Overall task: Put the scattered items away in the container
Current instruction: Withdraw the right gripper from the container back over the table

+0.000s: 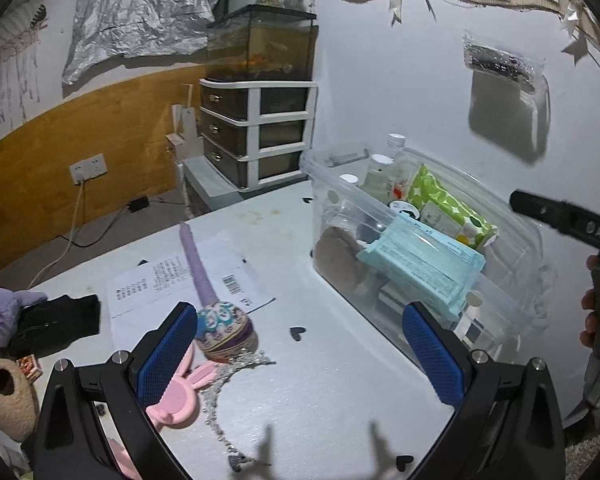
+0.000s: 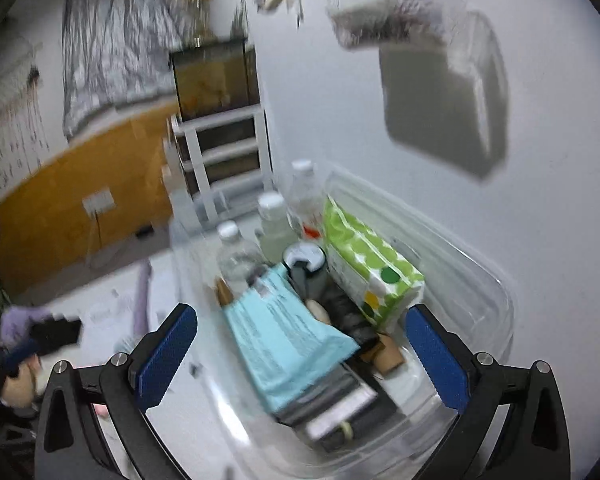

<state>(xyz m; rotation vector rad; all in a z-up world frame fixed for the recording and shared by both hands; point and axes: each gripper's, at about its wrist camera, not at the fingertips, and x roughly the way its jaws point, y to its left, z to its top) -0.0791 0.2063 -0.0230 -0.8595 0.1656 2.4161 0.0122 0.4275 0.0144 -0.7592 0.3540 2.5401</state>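
The clear box stands on the right side of the white table, close to the wall. It already holds bottles, a green tissue pack and a light blue packet.

The things that still need tidying lie on the left side of the table. The nearest is a toy rattle with a round painted head and a long purple handle. The head is at the near end. The handle runs away from it, up toward the far side of the table, over a sheet of paper. A pink bunny toy and a silver chain lie just beside the head.

The left gripper has its jaws wide apart, and nothing is between them. The head of the rattle sits just beside the left blue pad, a little to its right. So the rattle is mostly off to the left of the gap, not in the middle of it.

The right gripper is wide open too, and it holds nothing. It hangs over the box, far from the rattle. Its view is blurry.

So the left gripper is much nearer. I think it should go a bit left and down, so the jaws close across the rattle, not along it.
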